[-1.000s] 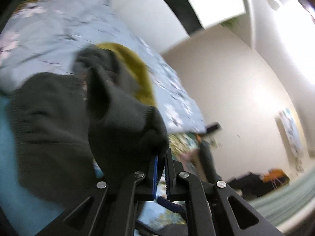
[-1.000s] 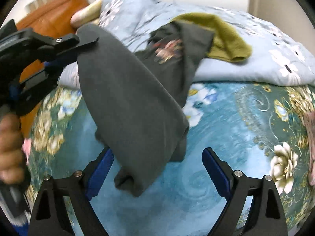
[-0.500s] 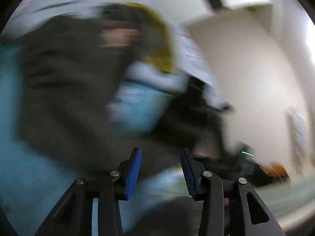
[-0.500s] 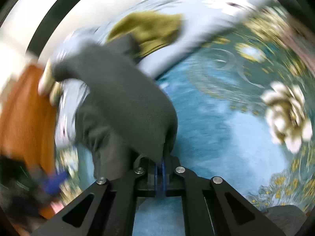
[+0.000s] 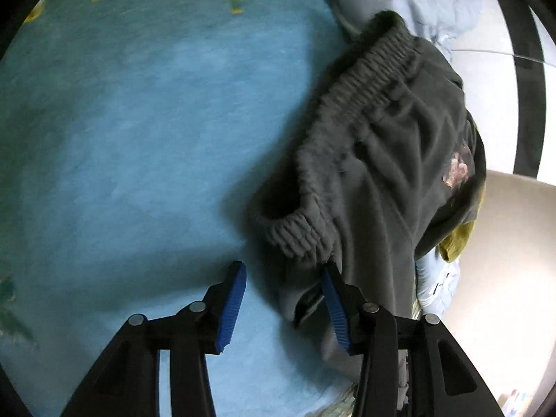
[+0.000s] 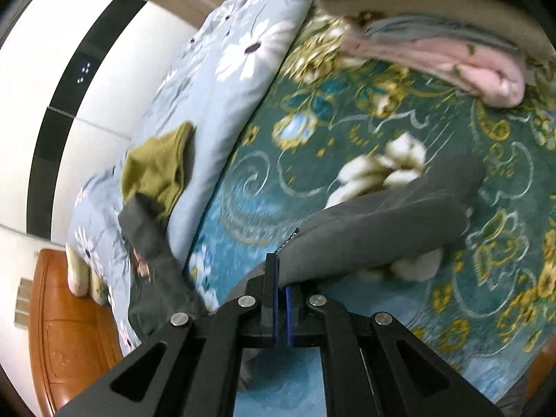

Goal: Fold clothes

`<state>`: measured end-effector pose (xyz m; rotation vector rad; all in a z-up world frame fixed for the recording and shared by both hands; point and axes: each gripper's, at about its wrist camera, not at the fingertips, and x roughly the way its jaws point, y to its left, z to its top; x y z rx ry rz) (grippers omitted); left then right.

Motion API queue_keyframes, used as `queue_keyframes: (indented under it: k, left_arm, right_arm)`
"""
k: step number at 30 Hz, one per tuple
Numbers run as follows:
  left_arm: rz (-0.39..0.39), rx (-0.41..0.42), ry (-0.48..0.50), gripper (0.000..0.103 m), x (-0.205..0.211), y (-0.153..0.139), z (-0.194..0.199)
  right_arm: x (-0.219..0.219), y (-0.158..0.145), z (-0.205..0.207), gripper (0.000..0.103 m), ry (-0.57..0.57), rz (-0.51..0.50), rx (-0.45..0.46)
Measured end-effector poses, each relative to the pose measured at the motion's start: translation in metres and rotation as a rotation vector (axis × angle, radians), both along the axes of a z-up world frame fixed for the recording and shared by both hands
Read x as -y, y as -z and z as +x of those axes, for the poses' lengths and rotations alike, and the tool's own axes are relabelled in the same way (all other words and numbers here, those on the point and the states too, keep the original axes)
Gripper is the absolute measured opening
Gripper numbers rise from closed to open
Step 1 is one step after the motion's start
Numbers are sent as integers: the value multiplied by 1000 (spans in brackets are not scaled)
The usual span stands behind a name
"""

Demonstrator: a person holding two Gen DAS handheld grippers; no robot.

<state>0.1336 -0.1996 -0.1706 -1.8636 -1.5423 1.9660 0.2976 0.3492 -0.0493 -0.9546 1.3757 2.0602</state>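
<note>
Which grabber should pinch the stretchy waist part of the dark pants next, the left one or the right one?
Probably the left. The left gripper is open right beside the waistband of the dark pants. The right gripper is already shut on another part of them.

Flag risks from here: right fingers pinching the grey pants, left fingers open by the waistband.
1. The right gripper pinches only an edge of the grey pants; a pull could slip it free.
2. The left gripper is open beside the elastic waistband, which is bunched; closing here may grab several layers.
3. The pants overlap the olive garment on the pale floral quilt; a pull could drag it along.
</note>
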Motion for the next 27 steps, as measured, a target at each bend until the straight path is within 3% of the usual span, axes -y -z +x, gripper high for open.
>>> queue_keyframes:
  k: [11, 14, 20, 23, 26, 27]
  left_arm:
    - [25, -44, -1, 52, -15, -23, -2]
    - [30, -71, 10, 67, -16, -28, 1]
    - [-73, -91, 83, 70, -27, -30, -3]
    - [-80, -33, 22, 67, -21, -23, -11]
    - [-115, 60, -13, 28, -17, -24, -16]
    - [-132, 53, -13, 26, -16, -31, -17]
  right_arm:
    - [-13, -2, 22, 3, 12, 6, -9]
    - [-14, -3, 29, 3, 11, 4, -12]
    - [-13, -4, 30, 3, -18, 14, 19]
    - [-13, -6, 24, 3, -37, 35, 37]
    - [-12, -10, 20, 3, -58, 60, 50]
    - [-12, -10, 19, 3, -65, 68, 54]
